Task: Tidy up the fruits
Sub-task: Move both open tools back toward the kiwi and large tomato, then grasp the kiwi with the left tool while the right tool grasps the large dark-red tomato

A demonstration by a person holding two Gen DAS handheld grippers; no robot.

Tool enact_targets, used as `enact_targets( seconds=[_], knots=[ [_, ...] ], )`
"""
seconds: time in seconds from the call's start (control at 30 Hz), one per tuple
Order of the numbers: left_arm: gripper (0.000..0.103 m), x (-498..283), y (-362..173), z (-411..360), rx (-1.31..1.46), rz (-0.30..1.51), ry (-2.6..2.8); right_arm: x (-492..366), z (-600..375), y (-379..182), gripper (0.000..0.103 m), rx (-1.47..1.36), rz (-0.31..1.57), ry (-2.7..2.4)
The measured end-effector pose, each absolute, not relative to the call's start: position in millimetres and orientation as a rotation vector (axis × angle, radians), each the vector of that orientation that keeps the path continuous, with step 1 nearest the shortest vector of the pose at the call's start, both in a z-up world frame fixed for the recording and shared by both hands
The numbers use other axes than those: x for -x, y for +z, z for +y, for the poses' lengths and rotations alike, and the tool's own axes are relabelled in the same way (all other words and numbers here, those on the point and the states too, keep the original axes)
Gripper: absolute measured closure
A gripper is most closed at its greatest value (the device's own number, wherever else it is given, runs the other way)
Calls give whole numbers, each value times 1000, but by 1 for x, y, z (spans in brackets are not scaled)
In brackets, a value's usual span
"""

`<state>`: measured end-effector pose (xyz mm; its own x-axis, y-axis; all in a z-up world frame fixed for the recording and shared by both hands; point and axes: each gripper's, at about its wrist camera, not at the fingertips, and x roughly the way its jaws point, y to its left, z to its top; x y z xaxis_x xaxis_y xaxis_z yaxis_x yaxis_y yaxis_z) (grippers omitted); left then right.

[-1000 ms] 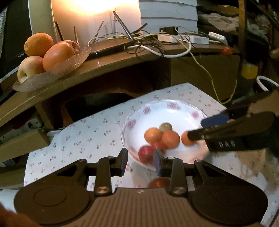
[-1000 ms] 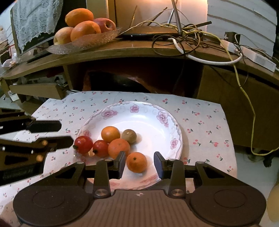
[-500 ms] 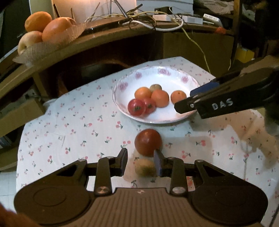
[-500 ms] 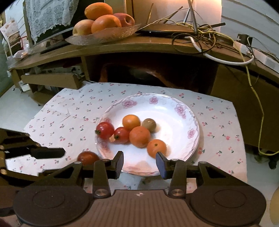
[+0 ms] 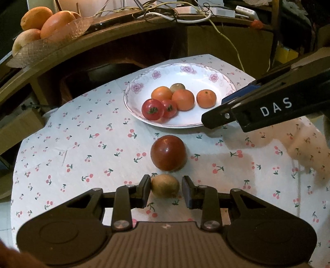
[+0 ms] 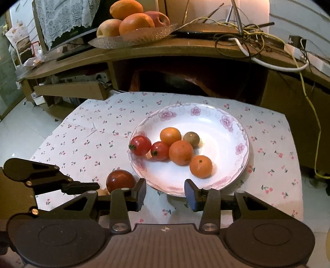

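Left wrist view: a counter [image 5: 61,165] under a white cherry-print cloth is seen, with a dark wooden shelf behind carrying a glass dish [image 5: 47,44] of large fruit and tangled cables [image 5: 165,12]. A flowered plate [image 5: 136,88] holds two tomatoes, three oranges and a small brown fruit. A large dark-red tomato [image 5: 168,153] lies on the cloth just in front of the plate. A kiwi [image 5: 165,185] lies nearer, between the fingers of the left tongs [image 5: 166,190]; the left pad touches it, a slim gap is seen at the right pad, so the fingers stand narrowly apart and unclamped. The right tongs [image 5: 216,118] reach in from the right, over the plate's near rim.

Right wrist view: the same cloth, plate [image 6: 237,132] and shelf are shown. The right tongs [image 6: 165,191] hang above the plate's near rim, fingers apart, nothing between them. The dark tomato [image 6: 119,180] sits left of the plate, beside the left tongs [image 6: 90,185].
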<state>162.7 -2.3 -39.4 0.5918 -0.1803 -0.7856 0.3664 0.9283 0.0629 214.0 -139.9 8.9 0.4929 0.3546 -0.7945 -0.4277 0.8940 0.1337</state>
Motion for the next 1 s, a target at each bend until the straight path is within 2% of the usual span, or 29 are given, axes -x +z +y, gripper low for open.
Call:
enact_targets(
  seconds=[0.43, 0.57, 1.0],
  knots=[
    [67, -155, -30, 7, -229, 867, -326, -205, -126, 9, 58, 60, 978, 540],
    [67, -152, -31, 12, -218, 869, -333, -205, -117, 9, 54, 42, 982, 564],
    [67, -150, -42, 15, -212, 886, -362, -219, -84, -15, 52, 30, 1029, 566]
  ],
)
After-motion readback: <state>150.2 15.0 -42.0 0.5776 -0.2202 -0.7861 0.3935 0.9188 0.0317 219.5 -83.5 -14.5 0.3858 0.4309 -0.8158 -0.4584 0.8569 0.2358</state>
